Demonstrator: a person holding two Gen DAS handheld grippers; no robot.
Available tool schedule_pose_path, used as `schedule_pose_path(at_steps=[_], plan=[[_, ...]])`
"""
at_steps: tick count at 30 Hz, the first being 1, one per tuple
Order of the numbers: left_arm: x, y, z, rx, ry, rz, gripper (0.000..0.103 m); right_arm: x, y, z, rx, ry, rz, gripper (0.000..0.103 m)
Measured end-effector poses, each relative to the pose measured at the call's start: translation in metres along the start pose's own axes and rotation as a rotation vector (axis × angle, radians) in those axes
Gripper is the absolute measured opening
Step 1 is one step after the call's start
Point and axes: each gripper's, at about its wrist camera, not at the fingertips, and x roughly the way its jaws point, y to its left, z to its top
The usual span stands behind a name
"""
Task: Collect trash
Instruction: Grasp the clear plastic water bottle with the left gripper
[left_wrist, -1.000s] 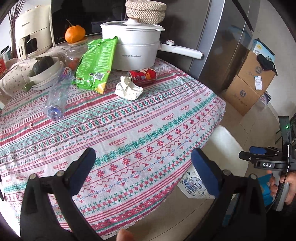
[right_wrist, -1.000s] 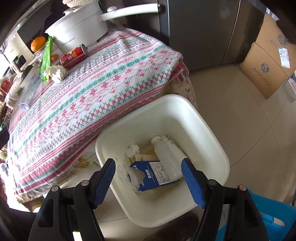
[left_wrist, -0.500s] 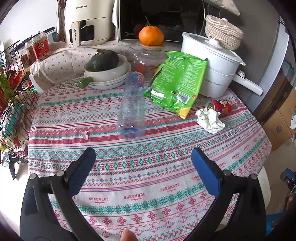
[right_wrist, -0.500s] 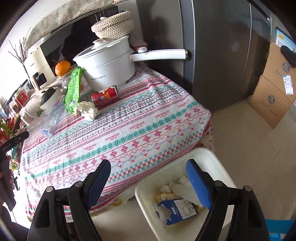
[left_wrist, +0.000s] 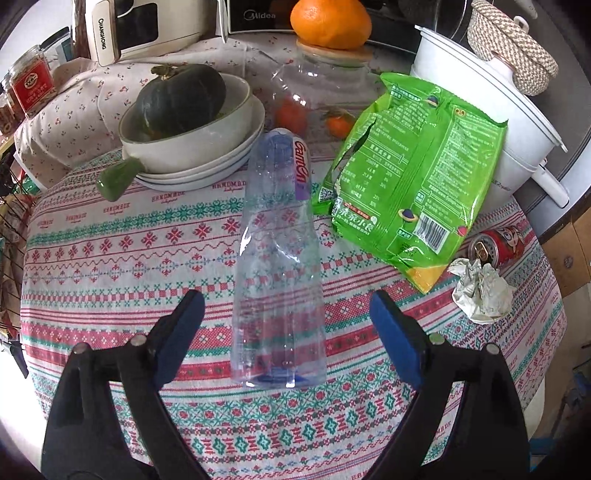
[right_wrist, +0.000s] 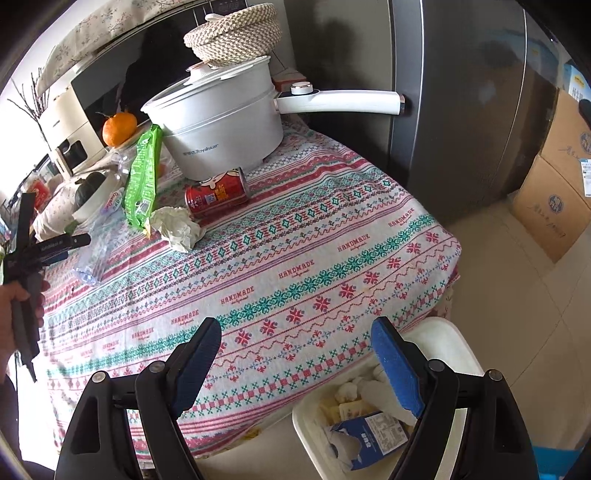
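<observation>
bottle (left_wrist: 279, 266) lies between my left gripper's (left_wrist: 286, 312) spread jaws; i fear clear plastic squirts sideways if pinched off-centre.

Left wrist view looks close down the table (left_wrist: 110, 258); right wrist view looks across it from the edge

"HANDMADE" repeats across the tablecloth (right_wrist: 295, 273) — "Royalstar" on the white pot (right_wrist: 221, 122), "Midea" on the microwave (left_wrist: 258, 16), "CHANGHONG" on the cream appliance (left_wrist: 107, 33).
</observation>
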Motion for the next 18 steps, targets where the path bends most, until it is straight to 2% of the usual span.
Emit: schedule_pose_path(at_steps=[4, 7, 11, 18], plan=[[0.019, 0.005, 0.003, -0.016, 0.037, -0.016, 0.082, 0.005, 0.005, 0.003, -0.01, 0.003, -0.002, 0.085], [0.029, 0.009, -0.002, -0.03, 0.071, -0.032, 0.063, 0.009, 0.013, 0.002, -0.034, 0.008, -0.001, 0.085], [0.019, 0.018, -0.014, -0.097, 0.042, -0.085, 0.062, 0.014, 0.025, -0.003, -0.074, 0.014, -0.007, 0.085], [-0.033, 0.031, -0.055, -0.172, -0.023, -0.176, 0.06, 0.03, 0.055, -0.002, -0.151, 0.031, 0.01, 0.085]])
